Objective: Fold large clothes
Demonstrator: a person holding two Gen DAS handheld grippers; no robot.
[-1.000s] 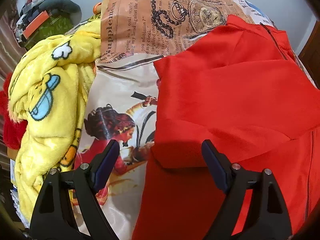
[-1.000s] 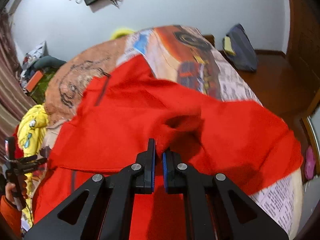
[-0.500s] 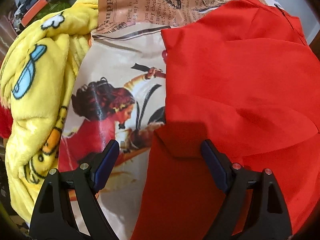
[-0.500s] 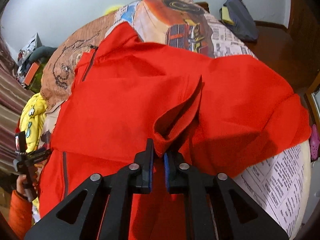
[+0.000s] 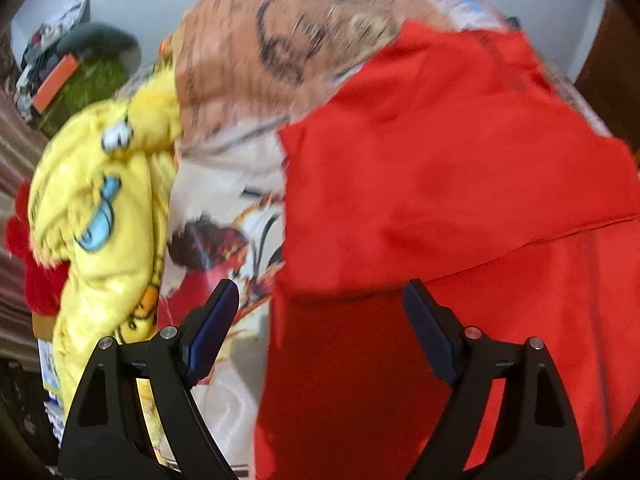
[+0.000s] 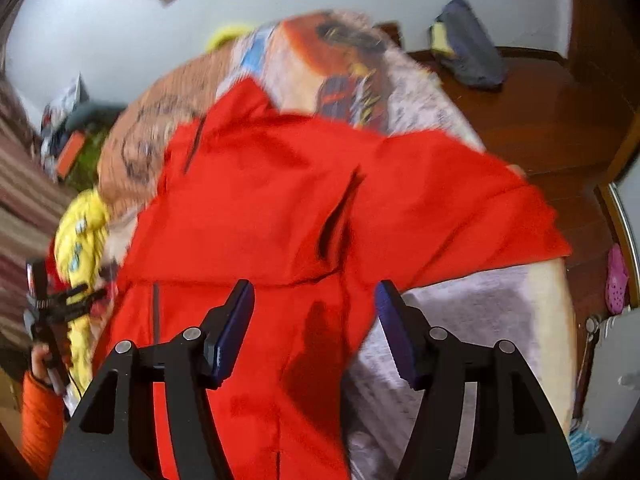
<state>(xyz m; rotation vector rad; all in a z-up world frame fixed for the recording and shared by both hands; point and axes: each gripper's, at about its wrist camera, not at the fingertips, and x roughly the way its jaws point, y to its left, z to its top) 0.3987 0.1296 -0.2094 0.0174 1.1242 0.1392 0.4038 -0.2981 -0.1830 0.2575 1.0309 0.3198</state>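
Note:
A large red garment [image 5: 460, 184] lies spread on a bed with a printed cover [image 5: 224, 200]; it also shows in the right wrist view [image 6: 260, 216], with a sleeve laid across its body and a dark zipper near the collar. My left gripper [image 5: 320, 300] is open and empty above the garment's left edge. My right gripper [image 6: 314, 298] is open and empty above the garment's lower right part. The left gripper [image 6: 60, 304] also shows at the far left of the right wrist view.
A yellow cartoon blanket [image 5: 100, 208] is bunched at the bed's left side. Cluttered items [image 5: 68, 72] stand behind it. A dark bag [image 6: 468, 48] lies on the wooden floor [image 6: 540, 120] right of the bed. A pink shoe [image 6: 616, 280] lies farther right.
My right gripper has opened and let go of the red sleeve, which now lies on the garment. Both grippers have drawn back and up; both views are motion blurred.

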